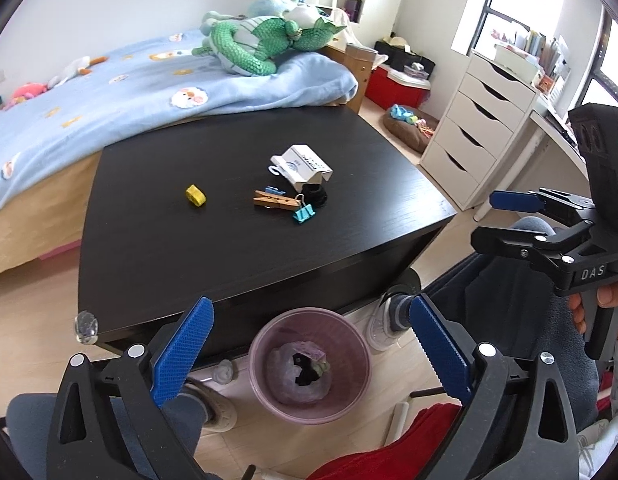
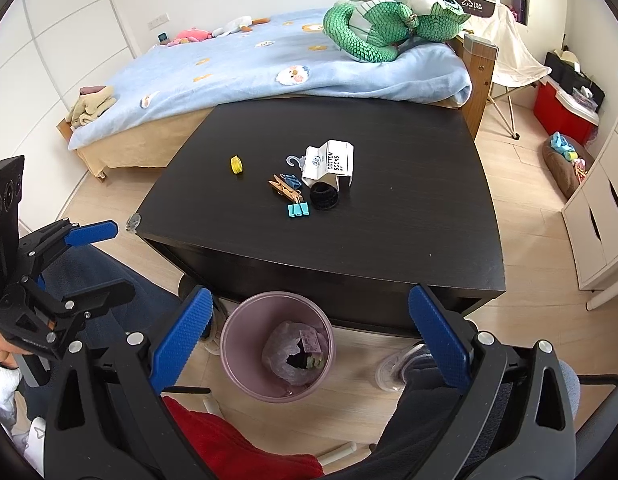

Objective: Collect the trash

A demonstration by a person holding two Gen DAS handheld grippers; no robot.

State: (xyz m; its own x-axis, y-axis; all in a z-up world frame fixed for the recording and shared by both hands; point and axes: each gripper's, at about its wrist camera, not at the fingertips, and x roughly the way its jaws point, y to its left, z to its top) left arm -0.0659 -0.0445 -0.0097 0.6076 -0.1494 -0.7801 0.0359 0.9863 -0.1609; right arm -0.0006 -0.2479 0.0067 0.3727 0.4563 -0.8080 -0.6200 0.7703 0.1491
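Observation:
A pink bin [image 1: 309, 364] stands on the floor at the black table's [image 1: 189, 248] near edge, with a plastic bag and scraps inside; it also shows in the right wrist view [image 2: 277, 344]. On the table lie a white cotton-socks card [image 2: 329, 164], a black ring [image 2: 324, 196], a wooden clothespin [image 2: 283, 188], a teal binder clip [image 2: 298, 209] and a yellow tape roll [image 2: 237, 164]. My left gripper [image 1: 309, 344] is open and empty above the bin. My right gripper [image 2: 309, 336] is open and empty above the bin.
A bed [image 2: 269, 60] with a blue blanket and a green plush dragon [image 2: 385, 28] lies behind the table. White drawers [image 1: 473, 120] stand at the right. A red cloth [image 2: 245, 448] lies near the bin. The person's legs and shoes are beside the bin.

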